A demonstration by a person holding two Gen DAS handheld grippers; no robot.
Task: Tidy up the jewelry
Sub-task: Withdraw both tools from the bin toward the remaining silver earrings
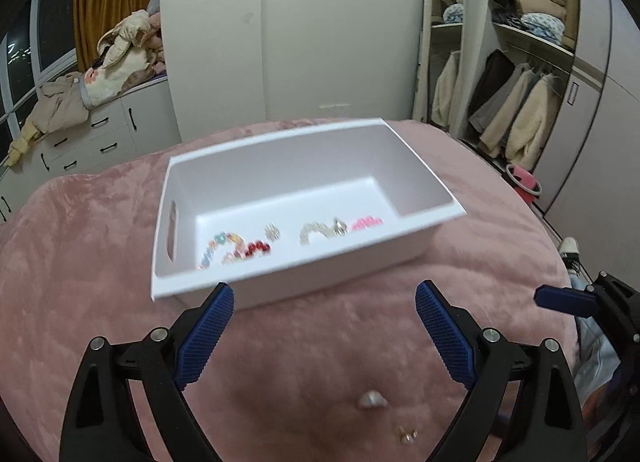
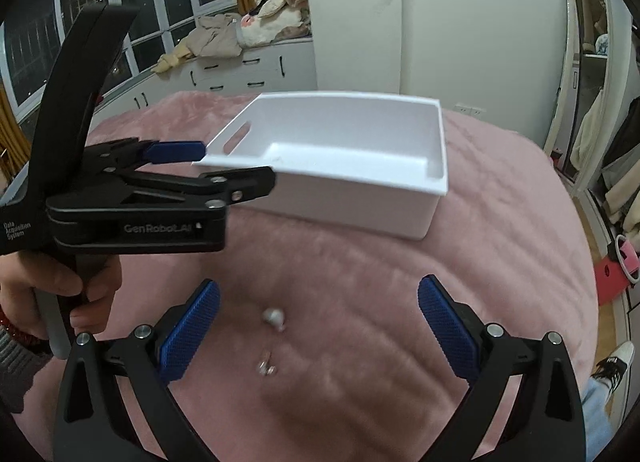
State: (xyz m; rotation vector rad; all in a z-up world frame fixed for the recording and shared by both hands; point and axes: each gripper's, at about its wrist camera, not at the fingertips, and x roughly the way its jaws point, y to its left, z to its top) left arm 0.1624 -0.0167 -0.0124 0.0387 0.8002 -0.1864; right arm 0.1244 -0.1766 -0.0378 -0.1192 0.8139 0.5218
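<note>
Pink plush bedspread (image 2: pixel 360 342) carries everything. On it, nearer me than the white rectangular plastic bin (image 1: pixel 280 274), lie two loose pieces: a pale pearl-like earring (image 2: pixel 274 318) and, closer still, a small gold-and-pearl stud pair (image 2: pixel 266 368). Both sets of fingers are spread wide and hold nothing. My right gripper (image 2: pixel 320 326) frames the pearl earring almost centrally, so I judge it the nearer one; my left gripper (image 1: pixel 324 326) sits above, toward the bin. The earring looks too blurred to tell its long axis. Beaded bracelets (image 1: pixel 236 250) already lie inside the bin.
</note>
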